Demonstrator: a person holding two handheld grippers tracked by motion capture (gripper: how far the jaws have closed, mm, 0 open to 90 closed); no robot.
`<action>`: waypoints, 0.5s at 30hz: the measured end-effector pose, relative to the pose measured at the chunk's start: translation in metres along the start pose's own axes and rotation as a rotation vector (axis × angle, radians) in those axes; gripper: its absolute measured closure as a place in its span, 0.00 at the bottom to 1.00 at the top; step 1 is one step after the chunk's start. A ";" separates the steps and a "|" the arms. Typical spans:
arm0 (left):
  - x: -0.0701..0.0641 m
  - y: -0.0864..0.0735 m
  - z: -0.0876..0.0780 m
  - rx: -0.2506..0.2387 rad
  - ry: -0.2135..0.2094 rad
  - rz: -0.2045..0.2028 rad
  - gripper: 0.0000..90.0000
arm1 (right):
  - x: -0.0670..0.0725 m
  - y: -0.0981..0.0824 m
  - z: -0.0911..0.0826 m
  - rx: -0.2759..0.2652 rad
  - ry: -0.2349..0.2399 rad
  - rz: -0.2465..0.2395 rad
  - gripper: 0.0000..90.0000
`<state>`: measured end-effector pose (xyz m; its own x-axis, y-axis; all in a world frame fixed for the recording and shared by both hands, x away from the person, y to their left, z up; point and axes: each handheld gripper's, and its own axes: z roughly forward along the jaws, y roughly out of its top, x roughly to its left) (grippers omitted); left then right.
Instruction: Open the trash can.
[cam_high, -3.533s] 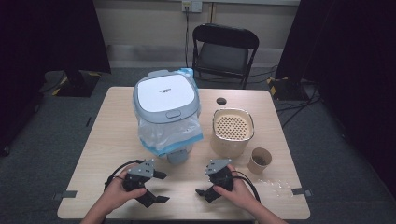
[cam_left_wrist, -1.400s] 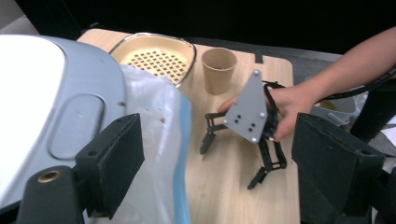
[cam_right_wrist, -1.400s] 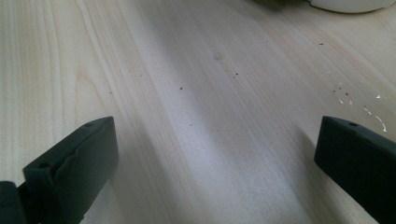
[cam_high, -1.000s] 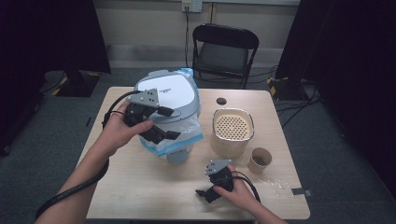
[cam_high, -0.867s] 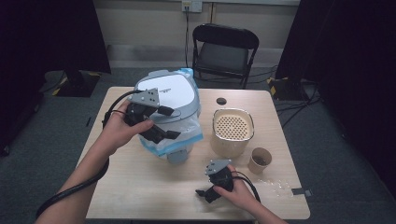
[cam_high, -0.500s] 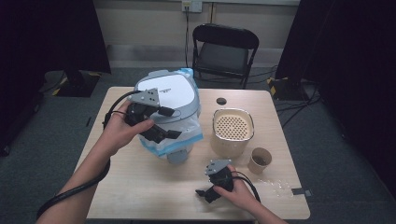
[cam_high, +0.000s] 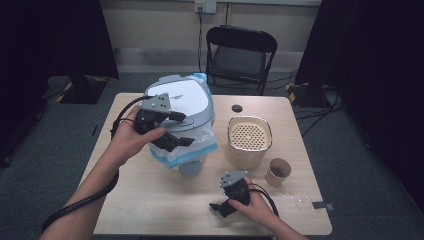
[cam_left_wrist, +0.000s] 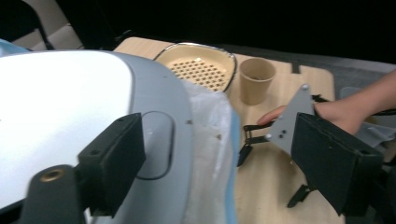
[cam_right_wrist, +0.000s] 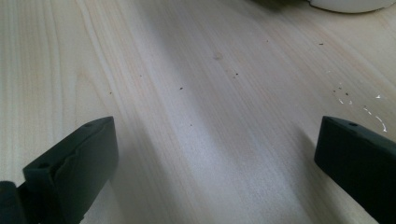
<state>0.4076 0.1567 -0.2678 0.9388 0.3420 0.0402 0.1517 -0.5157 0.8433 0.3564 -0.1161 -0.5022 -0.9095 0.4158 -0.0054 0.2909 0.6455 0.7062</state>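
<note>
Dark curtains ring our worktop (cam_high: 150, 200); the bin (cam_high: 182, 107) hides its bag's (cam_high: 192, 147) base. Our left gripper (cam_high: 167, 132) spreads over the lid, just opening; our right gripper (cam_high: 222, 206) rests wide, empty.

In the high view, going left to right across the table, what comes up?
Left gripper → lidded bin with a plastic liner → perforated cream container → paper cup.

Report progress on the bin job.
Done: the left gripper is at the front of the bin lid. In hand: its jaws, which have just been opening wider, straddle the latch with nothing gripped. Left: the lid is shut and looks due to be opened; the right gripper rests open on the table; the cup stands untouched.
</note>
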 end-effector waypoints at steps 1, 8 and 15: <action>0.001 0.000 0.000 -0.006 0.000 -0.006 0.18 | 0.000 0.000 0.000 0.000 0.000 0.000 0.00; 0.003 -0.003 0.001 -0.029 0.002 -0.017 0.17 | 0.000 0.000 0.000 0.001 -0.001 0.000 0.00; 0.003 -0.003 0.001 -0.027 0.004 -0.022 0.17 | 0.000 0.000 0.000 0.001 -0.002 -0.001 0.00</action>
<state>0.4099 0.1580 -0.2706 0.9341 0.3562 0.0237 0.1637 -0.4865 0.8582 0.3564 -0.1162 -0.5022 -0.9091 0.4164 -0.0072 0.2905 0.6465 0.7054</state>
